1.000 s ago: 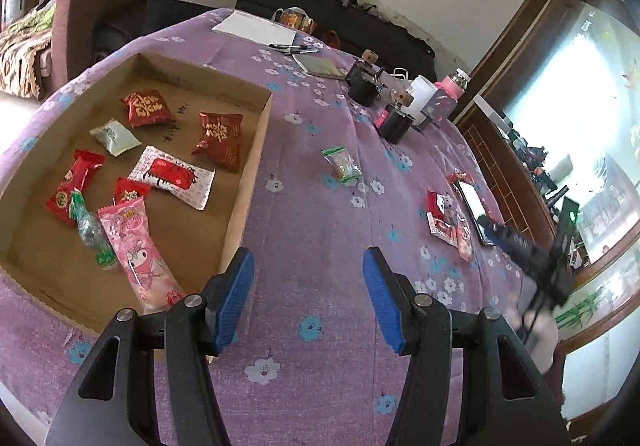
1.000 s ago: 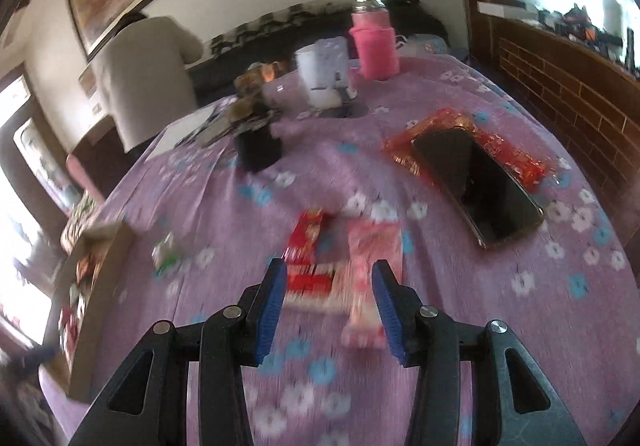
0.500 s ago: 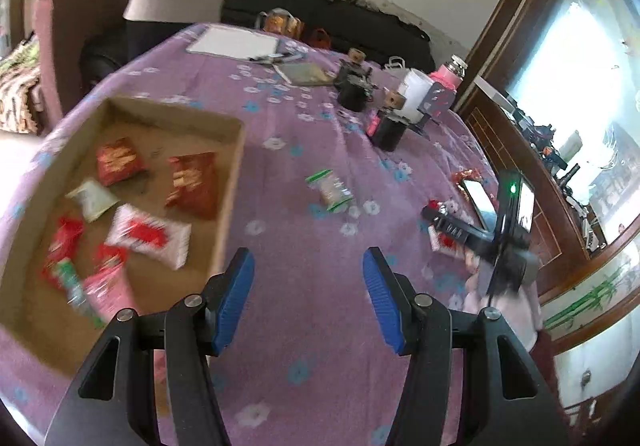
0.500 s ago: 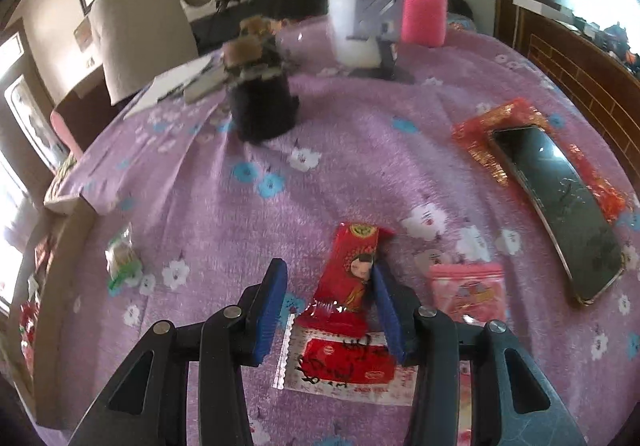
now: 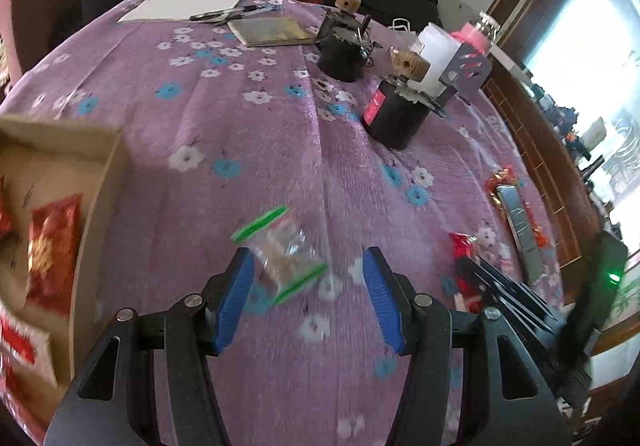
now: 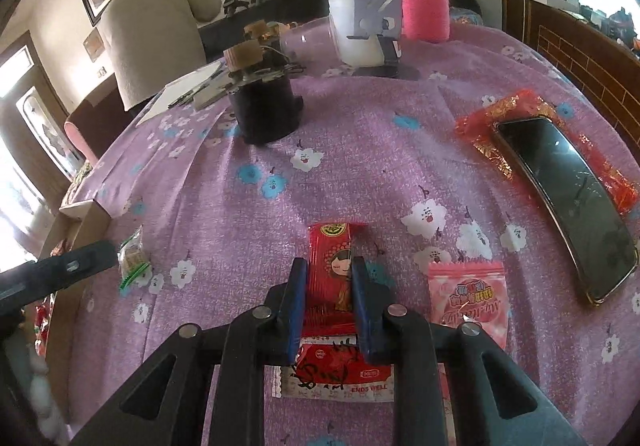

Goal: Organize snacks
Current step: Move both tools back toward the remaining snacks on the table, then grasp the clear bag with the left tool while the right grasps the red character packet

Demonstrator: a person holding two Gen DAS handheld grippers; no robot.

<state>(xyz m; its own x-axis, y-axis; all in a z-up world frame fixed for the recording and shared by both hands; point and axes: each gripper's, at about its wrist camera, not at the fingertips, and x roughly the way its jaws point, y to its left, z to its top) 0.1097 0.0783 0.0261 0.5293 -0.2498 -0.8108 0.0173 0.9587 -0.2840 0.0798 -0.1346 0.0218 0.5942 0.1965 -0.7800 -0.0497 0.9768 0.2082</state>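
Note:
My right gripper [image 6: 329, 270] is shut on a long red snack packet [image 6: 330, 242] that lies on the purple flowered tablecloth [image 6: 360, 150], both pads pressed to its sides. A white-and-red packet [image 6: 336, 370] lies under its near end, and a pink packet [image 6: 468, 298] lies to the right. My left gripper [image 5: 308, 258] stands open just over a clear packet with green edges [image 5: 280, 250], which lies between the tips, closer to the left one. The cardboard box [image 5: 100, 182] with red snacks [image 5: 52, 246] is at the left.
A phone [image 6: 568, 202] rests on a red-and-gold wrapper [image 6: 492, 114] at the right. Further back are two black jars [image 5: 396, 118], a white cup [image 6: 352, 30], a pink bottle [image 6: 424, 6], papers and pens [image 5: 224, 10]. A person [image 6: 156, 34] stands behind the table.
The left gripper has swung right, away from the box, and now hovers over the clear green-edged packet. The right gripper's jaws have shut on the long red packet.

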